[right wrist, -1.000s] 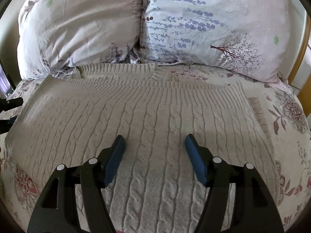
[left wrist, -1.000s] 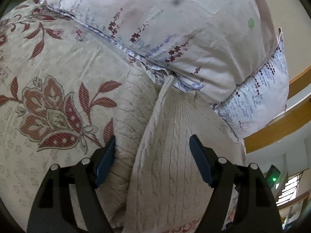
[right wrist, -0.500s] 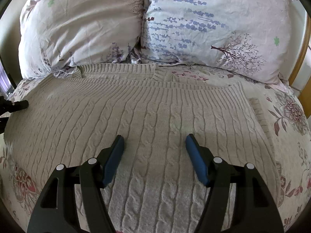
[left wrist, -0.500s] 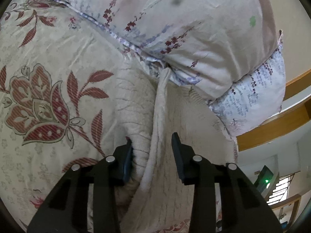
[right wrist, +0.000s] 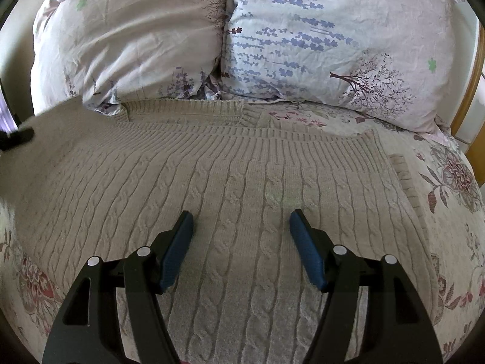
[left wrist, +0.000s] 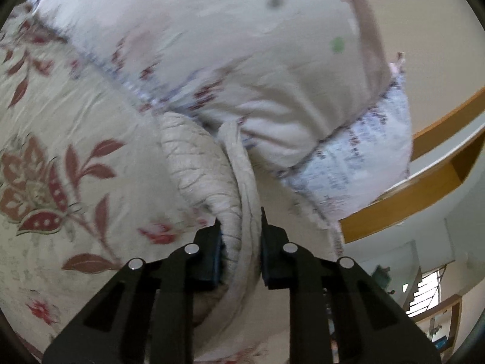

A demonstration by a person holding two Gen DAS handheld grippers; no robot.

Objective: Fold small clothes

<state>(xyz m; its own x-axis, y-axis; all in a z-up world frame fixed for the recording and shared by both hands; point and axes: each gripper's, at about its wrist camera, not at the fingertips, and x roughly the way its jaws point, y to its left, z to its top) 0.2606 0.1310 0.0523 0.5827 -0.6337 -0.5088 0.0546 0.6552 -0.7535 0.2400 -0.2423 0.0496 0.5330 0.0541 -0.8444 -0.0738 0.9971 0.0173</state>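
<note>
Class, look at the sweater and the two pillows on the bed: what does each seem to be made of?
Sweater: thick beige knitted yarn, likely wool or acrylic; cable ridges and ribbed edges show. Pillows: thin, smooth woven cloth, probably cotton, printed with flowers and finely creased.

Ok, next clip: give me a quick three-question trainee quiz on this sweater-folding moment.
1. True or false: the left gripper is closed on a bunched edge of the sweater.
2. The right gripper is: A) clamped on a sleeve, B) open above the sweater's cable-knit front, C) gripping a pillow.
3. Fill in: the sweater's ribbed collar lies just below the two ____.

Key: 1 true; 2 B; 3 pillows.
</note>
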